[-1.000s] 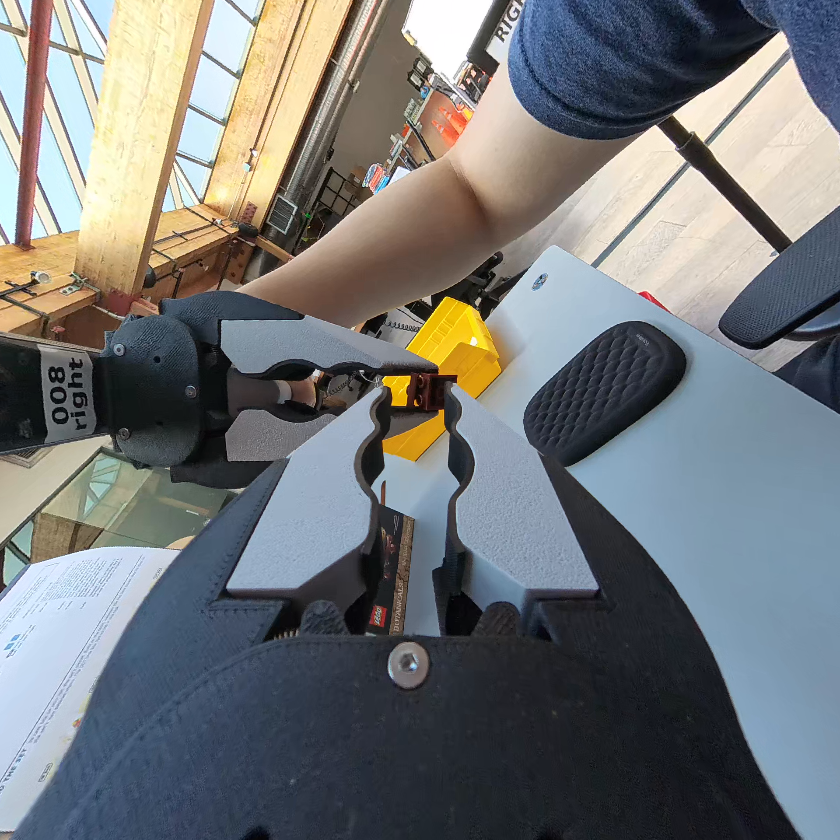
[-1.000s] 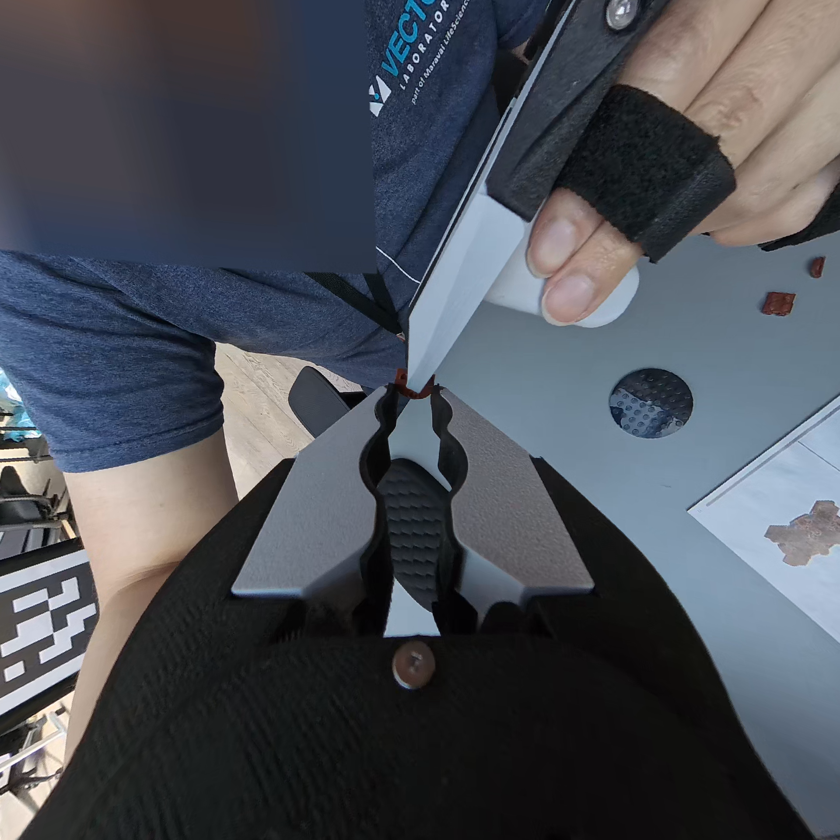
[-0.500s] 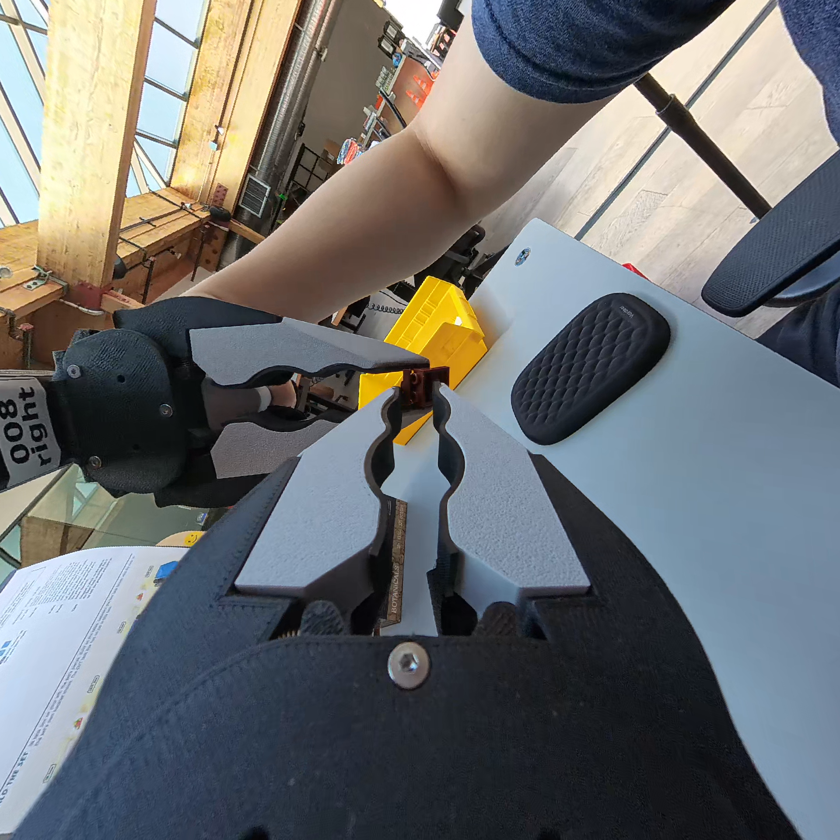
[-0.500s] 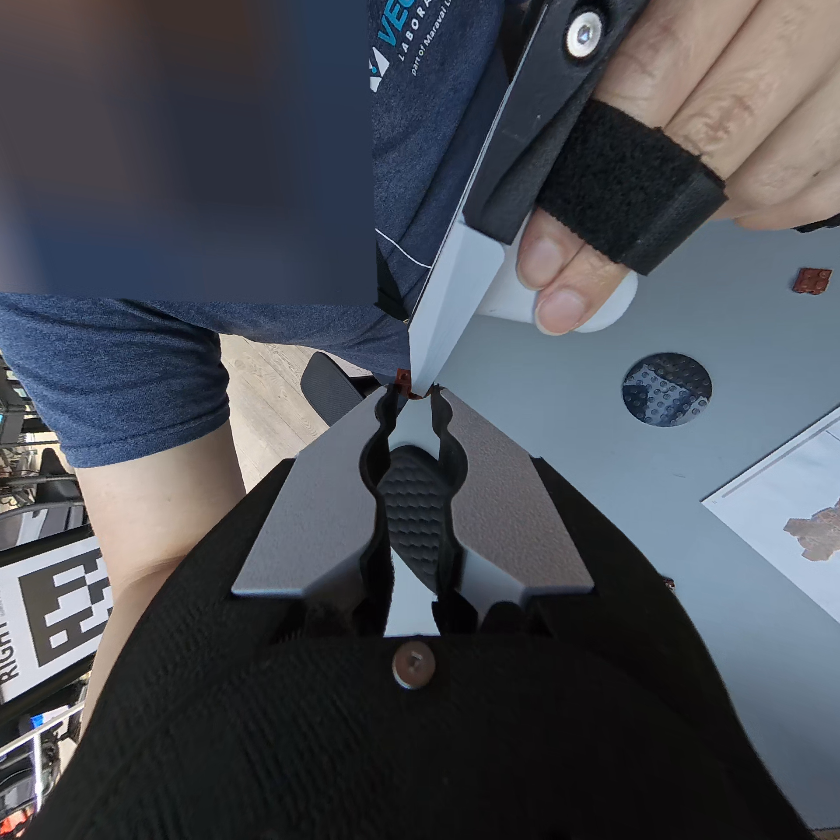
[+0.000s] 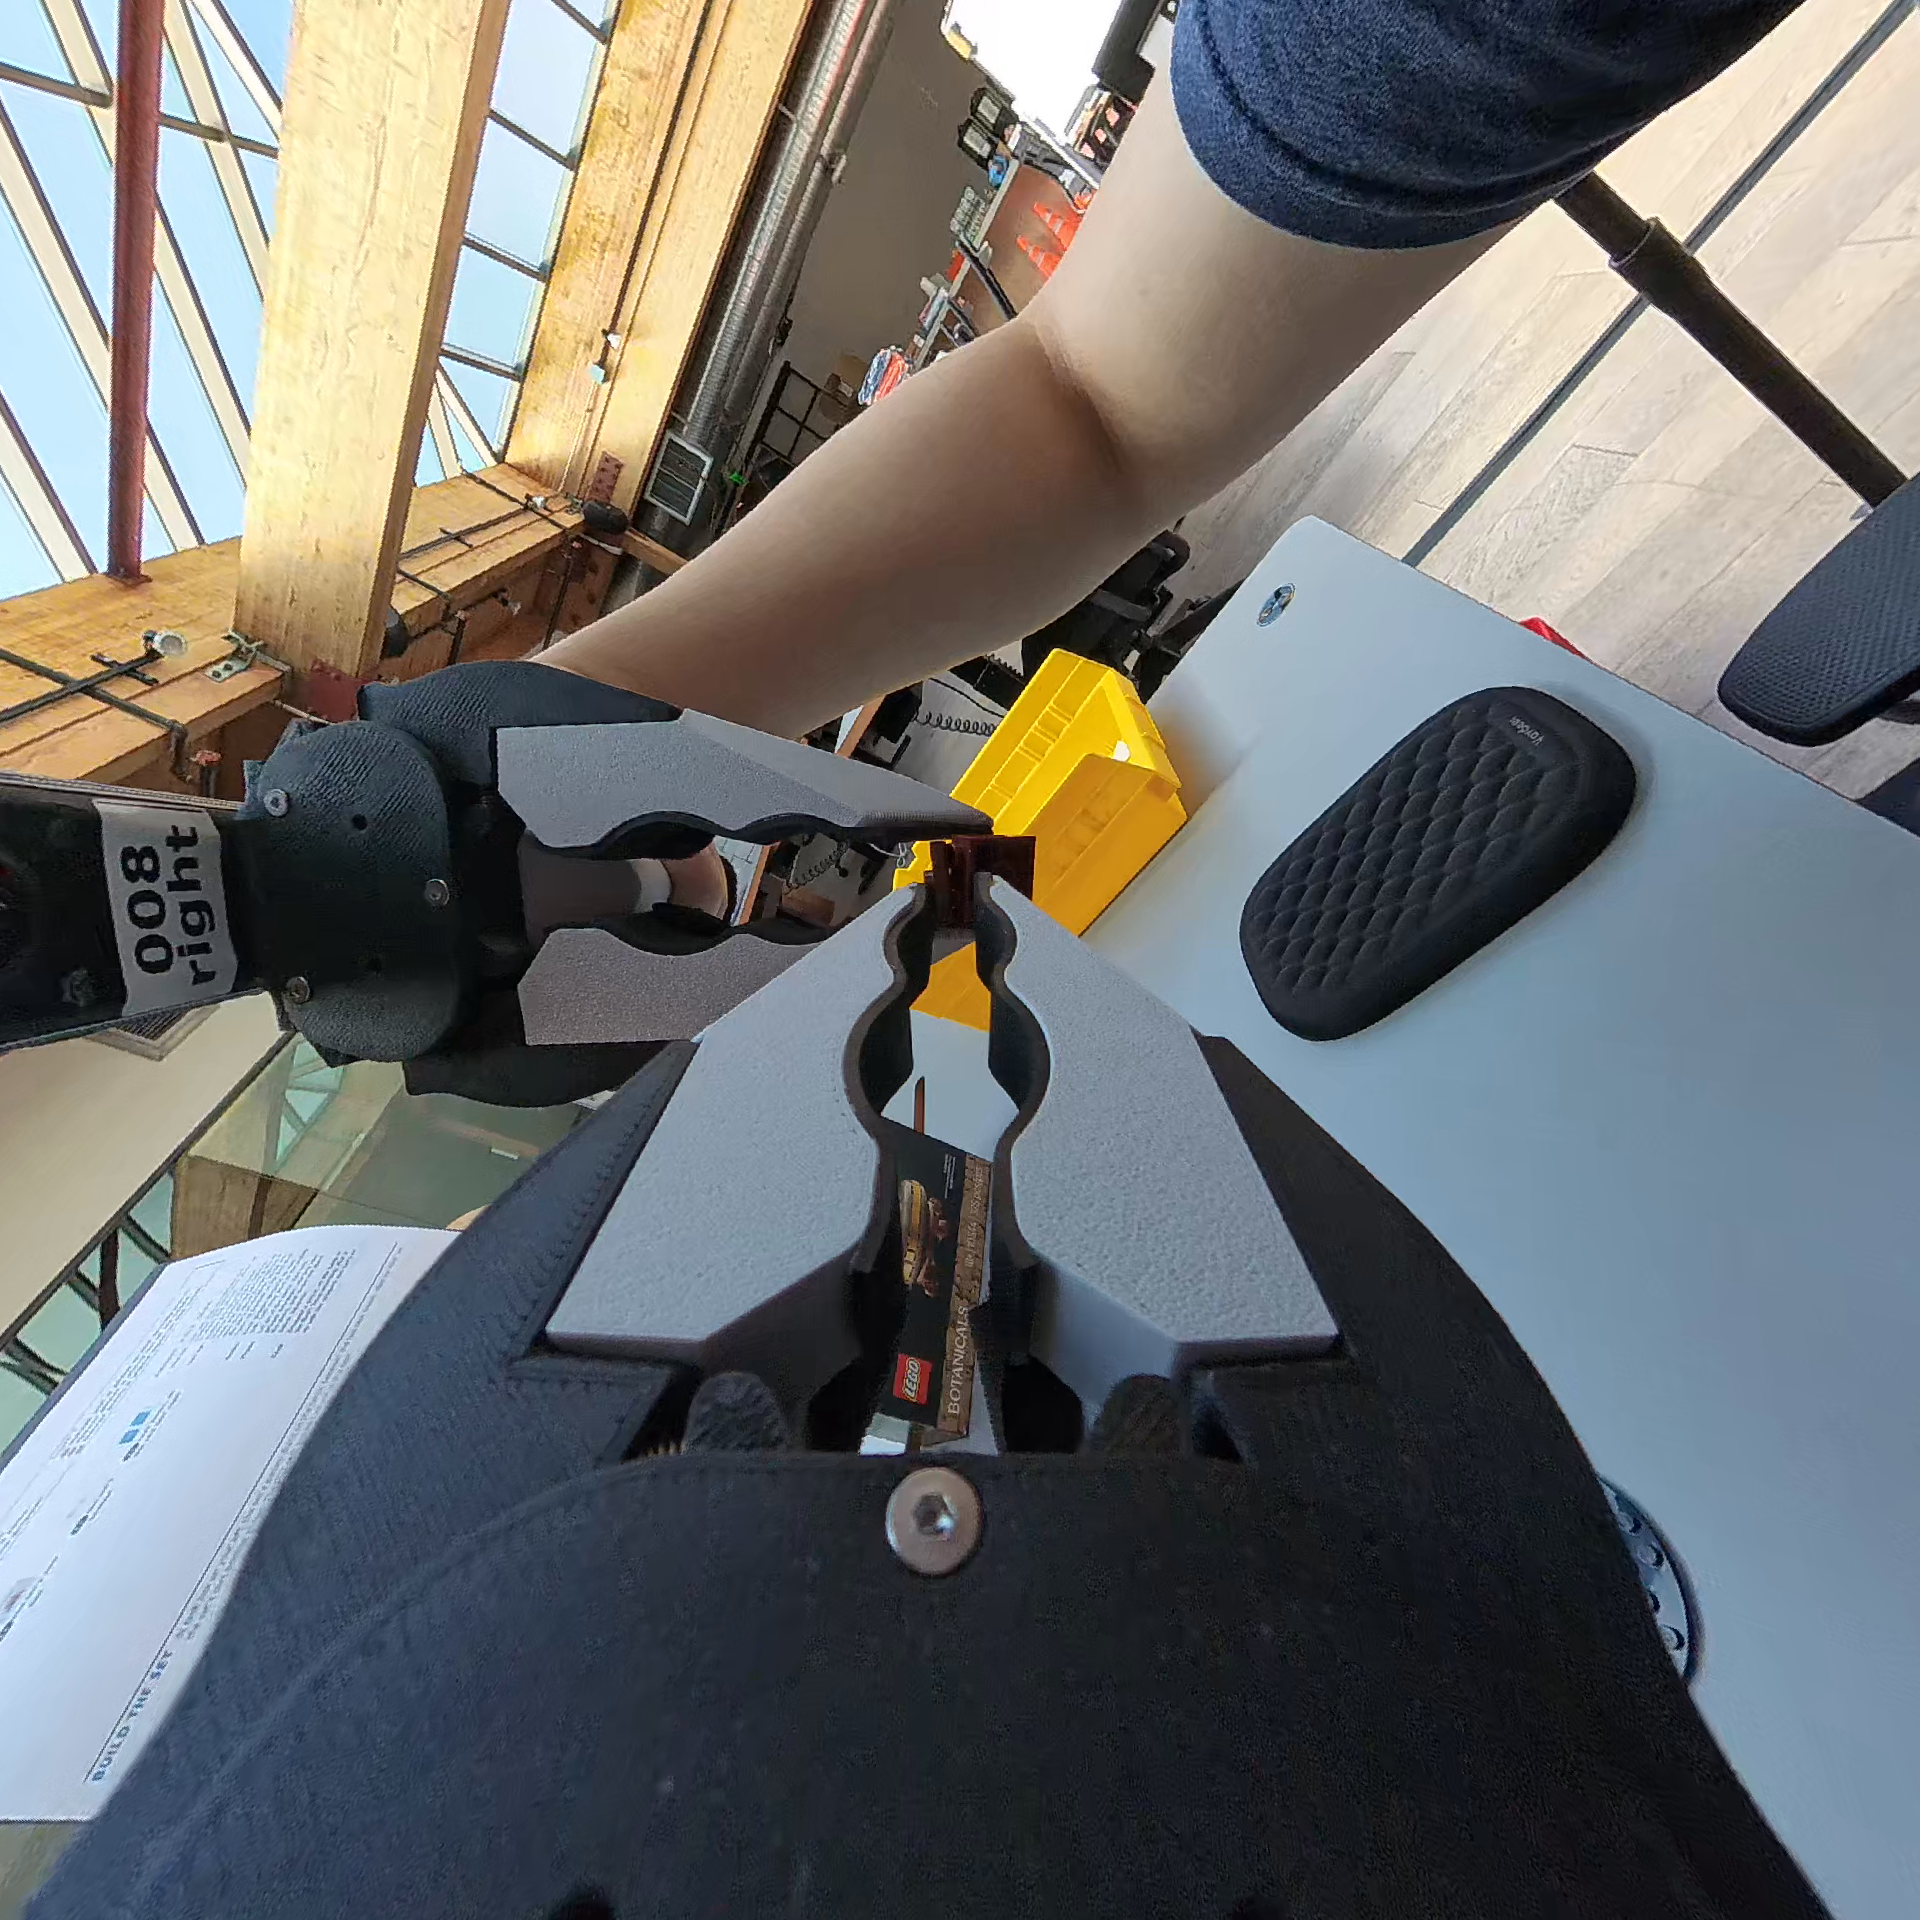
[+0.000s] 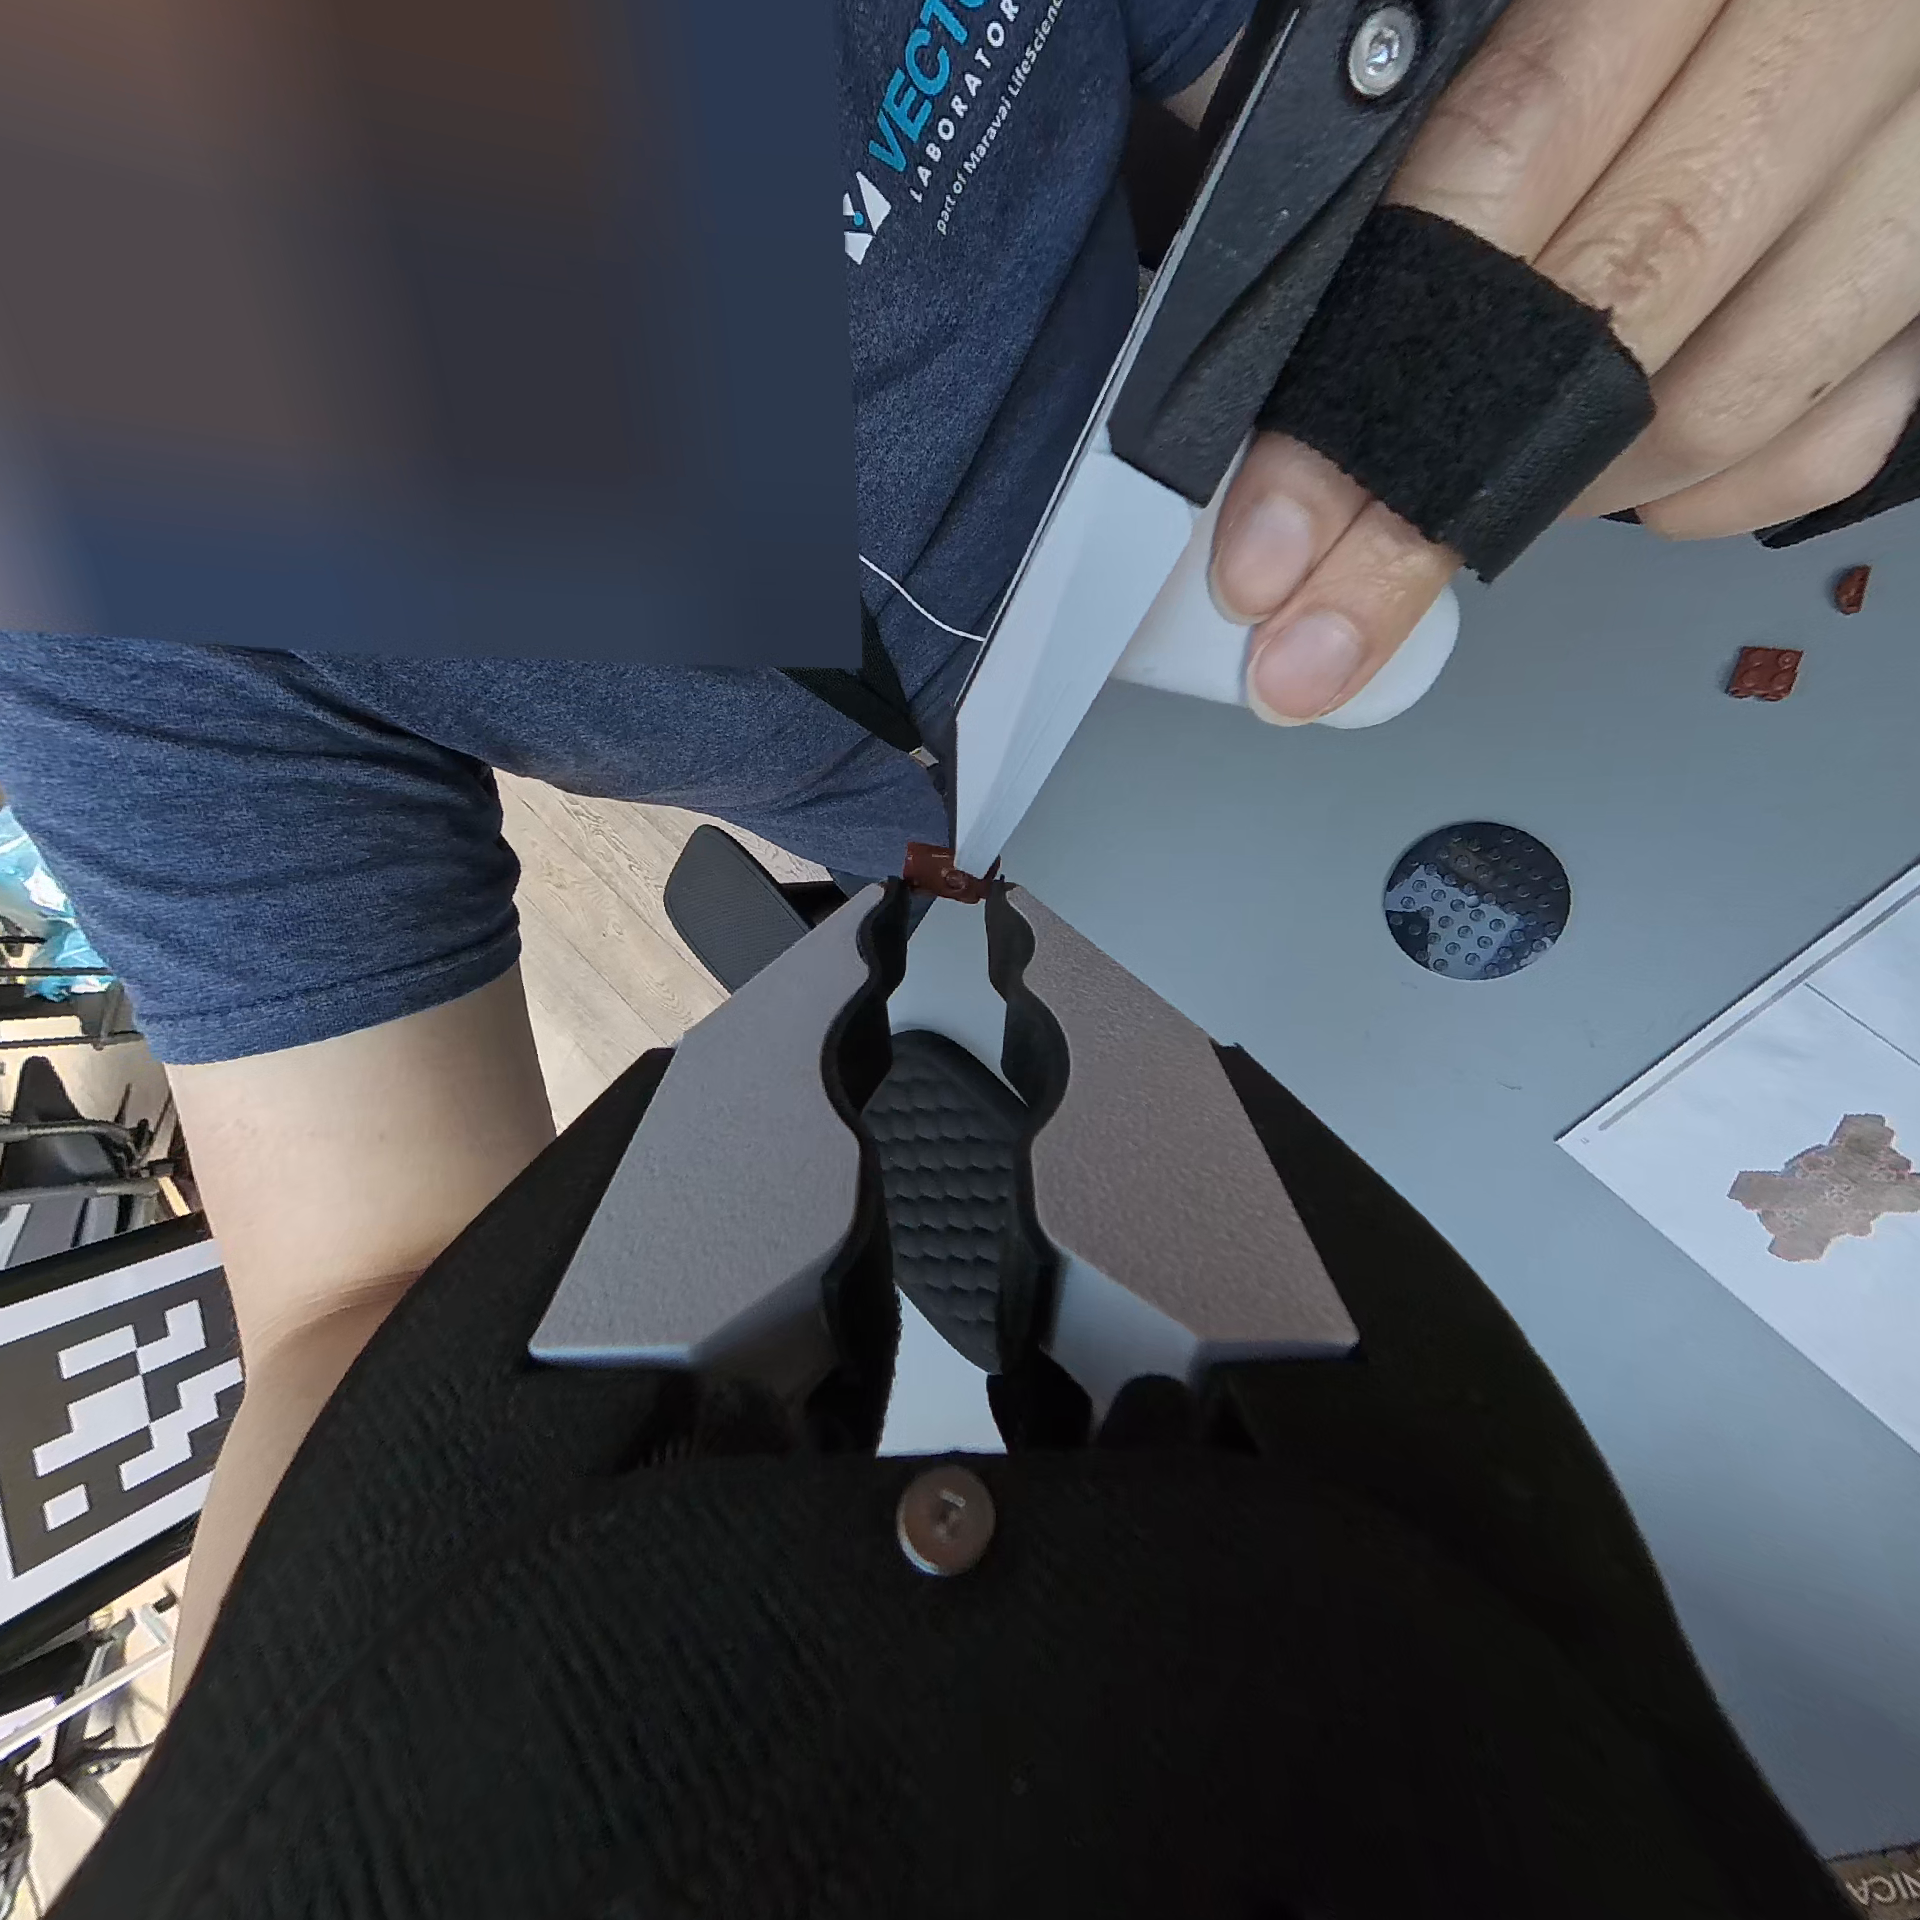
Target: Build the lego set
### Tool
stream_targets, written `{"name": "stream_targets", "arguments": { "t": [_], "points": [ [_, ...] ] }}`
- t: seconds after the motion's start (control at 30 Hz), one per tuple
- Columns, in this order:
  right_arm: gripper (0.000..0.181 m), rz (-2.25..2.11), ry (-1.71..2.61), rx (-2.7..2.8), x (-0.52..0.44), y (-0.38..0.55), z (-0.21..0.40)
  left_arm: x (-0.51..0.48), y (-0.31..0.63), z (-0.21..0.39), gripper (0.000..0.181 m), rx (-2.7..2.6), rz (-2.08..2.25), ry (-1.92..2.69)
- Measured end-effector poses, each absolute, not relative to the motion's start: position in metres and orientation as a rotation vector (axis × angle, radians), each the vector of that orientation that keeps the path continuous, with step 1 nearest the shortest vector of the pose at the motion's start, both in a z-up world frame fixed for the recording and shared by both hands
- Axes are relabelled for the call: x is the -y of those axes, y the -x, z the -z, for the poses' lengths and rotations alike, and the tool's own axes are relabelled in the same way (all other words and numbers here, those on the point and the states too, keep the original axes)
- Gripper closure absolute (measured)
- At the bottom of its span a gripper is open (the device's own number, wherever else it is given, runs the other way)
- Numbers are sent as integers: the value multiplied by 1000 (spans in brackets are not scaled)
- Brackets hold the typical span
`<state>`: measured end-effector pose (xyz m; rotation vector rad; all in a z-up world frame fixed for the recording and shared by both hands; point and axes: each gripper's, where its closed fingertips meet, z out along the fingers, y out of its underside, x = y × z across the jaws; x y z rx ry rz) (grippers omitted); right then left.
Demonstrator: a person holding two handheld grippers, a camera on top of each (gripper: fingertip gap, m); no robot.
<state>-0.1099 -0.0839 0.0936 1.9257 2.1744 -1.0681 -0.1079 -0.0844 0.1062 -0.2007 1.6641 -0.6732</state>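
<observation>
Clearly sits in the air over the pale grey table (image 5: pixel 1558 1195), that small reddish-brown plastic lego piece (image 5: pixel 997 857), clamped between the tips of the left gripper (image 5: pixel 961 904) and pinched too, from the other side, by the nearly closed tips of the right gripper (image 6: pixel 945 888). Looks very light, stiff and smooth, so probably slips or pops out under a crooked squeeze; better taken by the flat side faces, with the studs left free for pressing. Differs little from one second ago: same double grip, only a small drift and tilt of both views.
</observation>
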Motion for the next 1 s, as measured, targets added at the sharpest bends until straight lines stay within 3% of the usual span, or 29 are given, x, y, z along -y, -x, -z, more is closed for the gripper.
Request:
{"name": "stream_targets", "arguments": {
  "t": [1.0],
  "points": [
    [167,1492,-1874,-2101,74,124,-116,74,119,-127,179,-1555,731,182]
  ]
}}
